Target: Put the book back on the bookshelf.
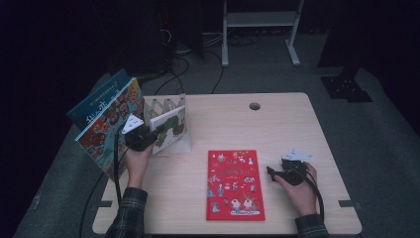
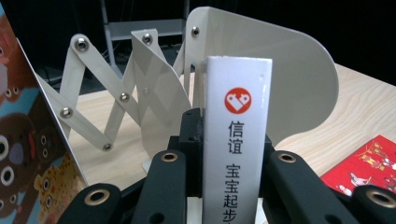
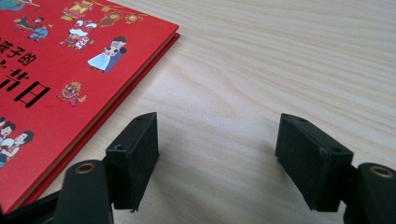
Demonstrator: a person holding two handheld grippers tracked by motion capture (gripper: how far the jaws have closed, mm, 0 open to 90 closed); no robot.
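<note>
A white book (image 2: 237,135) stands upright with its spine towards me, and my left gripper (image 1: 147,137) is shut on that spine. The book (image 1: 168,127) is in the slot of a cream expanding book rack (image 2: 299,84), just in front of its rounded end plate. A red picture book (image 1: 235,184) lies flat on the middle of the table. To the right of it my right gripper (image 3: 217,144) rests low over the bare wood, open, with nothing between its jaws. The red book's corner (image 3: 60,70) lies just to the left of those jaws.
A large colourful picture book (image 1: 110,126) and a blue book (image 1: 96,101) lean at the rack's left end, over the table's left edge. The table (image 1: 277,124) has a cable hole (image 1: 254,106) at the back. Cables and a metal stand (image 1: 260,20) are on the floor behind.
</note>
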